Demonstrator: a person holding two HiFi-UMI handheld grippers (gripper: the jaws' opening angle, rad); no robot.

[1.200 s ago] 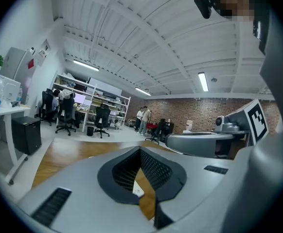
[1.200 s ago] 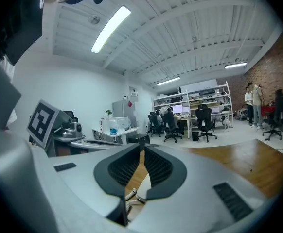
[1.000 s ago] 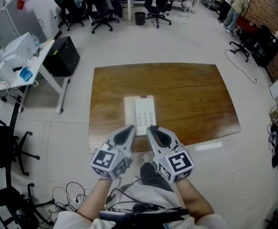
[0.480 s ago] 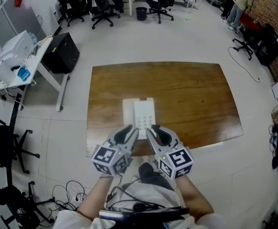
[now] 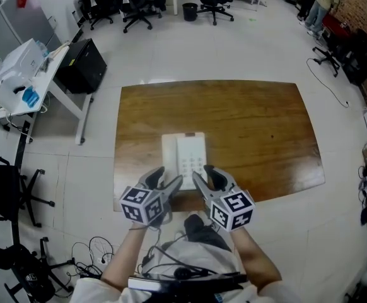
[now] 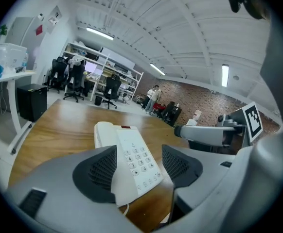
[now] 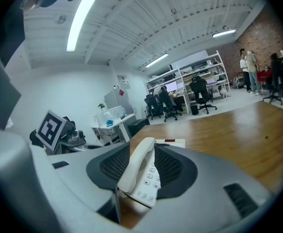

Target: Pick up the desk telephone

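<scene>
The telephone (image 5: pixel 183 159) is lying flat, keypad up, on the near half of the table (image 5: pixel 259 122), with its handset along its left side. The left gripper (image 5: pixel 166 180) and right gripper (image 5: pixel 205 177) are hovering side by side at its near end. Both have just been opening their jaws and are holding them spread, the telephone's near end showing in each gap with no pad pressing on it.

Far and right of the desk telephone (image 5: pixel 183 160), the wooden table (image 5: pixel 253 131) offers wide bare passage; left of it, only a narrower strip to the edge.
</scene>
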